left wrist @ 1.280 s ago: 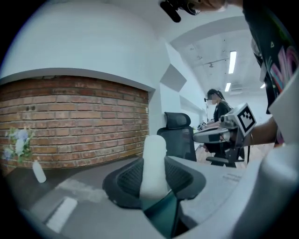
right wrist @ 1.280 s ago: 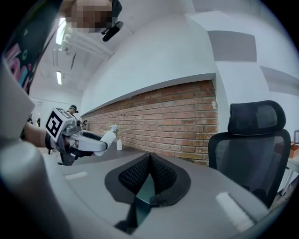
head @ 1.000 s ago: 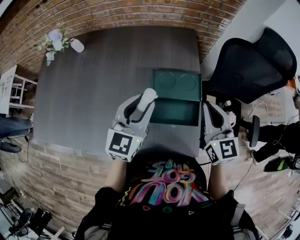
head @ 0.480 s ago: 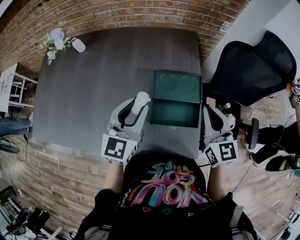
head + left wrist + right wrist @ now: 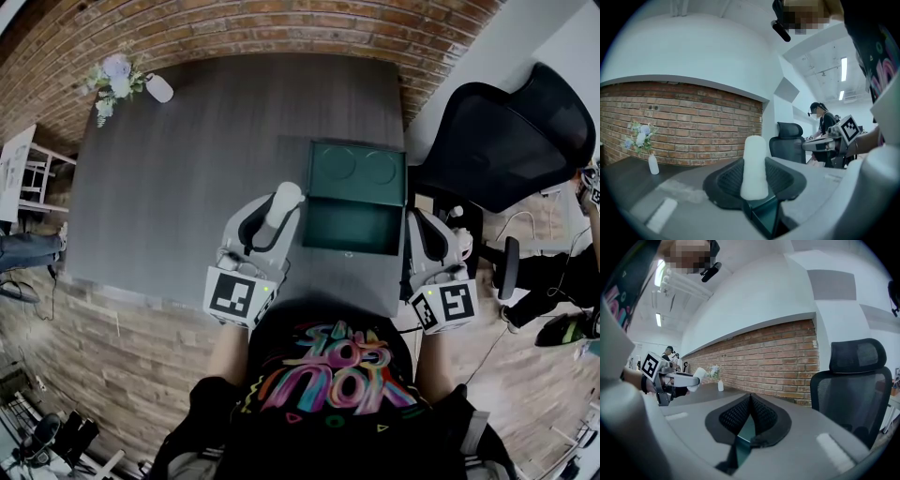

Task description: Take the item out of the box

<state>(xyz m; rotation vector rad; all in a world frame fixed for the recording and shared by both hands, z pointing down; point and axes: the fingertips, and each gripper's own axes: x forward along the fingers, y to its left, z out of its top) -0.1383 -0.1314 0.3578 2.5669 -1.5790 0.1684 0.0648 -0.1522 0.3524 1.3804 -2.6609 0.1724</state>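
- While the left gripper [image 5: 277, 214] clamps its black mesh-textured pads on the item [image 5: 284, 199], a smooth white cylinder with a rounded top, that item sits outside the box [image 5: 370, 247], just beside its left edge and over the table [image 5: 178, 187].
- No label or print shows on the item.
- Box: rectangular, dark green and matte. It lies open, and its raised lid carries two round impressions. A tiny pale mark on the front wall is too small to read.
- Right gripper [image 5: 750, 399]: jaws closed, the ribbed pads meeting at their tips, at the box's right side.
- Each gripper's cube shows a black-and-white square marker pattern and no words.
- Table: dark grey with a wood-grain surface.
- Far corner: a small white vase [image 5: 157, 90] holding pale flowers.
- Shirt [image 5: 328, 366]: black, with multicoloured lettering I cannot read.
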